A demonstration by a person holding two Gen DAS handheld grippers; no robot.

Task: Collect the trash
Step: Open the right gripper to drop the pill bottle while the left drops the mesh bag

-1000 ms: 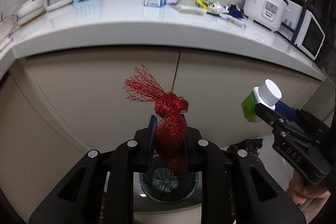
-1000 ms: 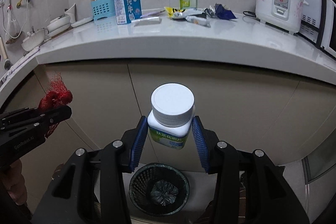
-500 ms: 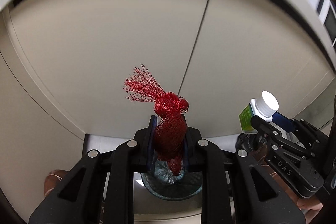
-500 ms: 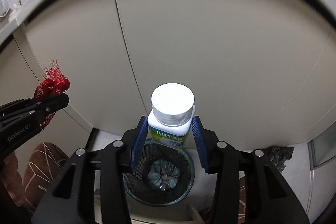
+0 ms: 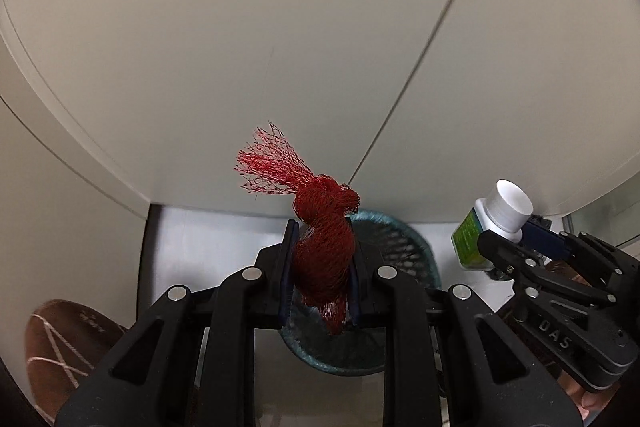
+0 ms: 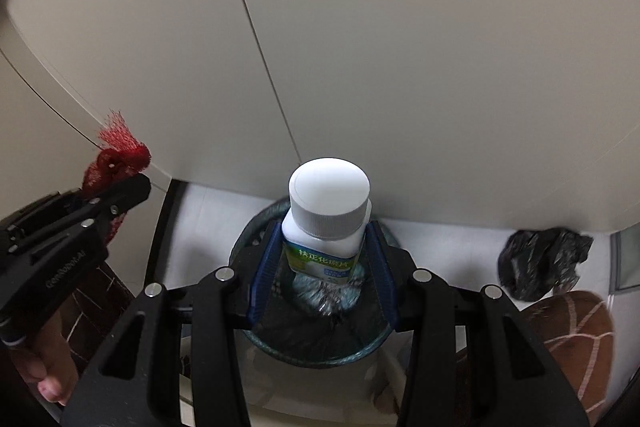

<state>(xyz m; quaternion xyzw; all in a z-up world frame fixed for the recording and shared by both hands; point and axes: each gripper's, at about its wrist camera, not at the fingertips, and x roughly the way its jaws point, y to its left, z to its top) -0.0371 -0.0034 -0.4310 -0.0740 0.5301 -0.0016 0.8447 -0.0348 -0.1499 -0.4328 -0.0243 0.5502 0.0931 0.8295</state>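
My left gripper (image 5: 322,263) is shut on a knotted red mesh bag (image 5: 324,251) and holds it above the teal mesh trash bin (image 5: 404,247) on the floor. My right gripper (image 6: 324,259) is shut on a white pill bottle (image 6: 326,223) with a white cap and green label, directly over the same bin (image 6: 248,243), which has a black liner. The bottle also shows in the left wrist view (image 5: 492,227), and the red mesh bag shows at the left of the right wrist view (image 6: 116,163).
Beige cabinet doors (image 6: 360,47) rise right behind the bin. A crumpled black plastic bag (image 6: 540,263) lies on the white floor to the bin's right. Brown slippers show at both sides (image 6: 568,339) (image 5: 60,339).
Both grippers have dropped from counter height down in front of the cabinets, and now hang close over the trash bin. Both still hold their items.
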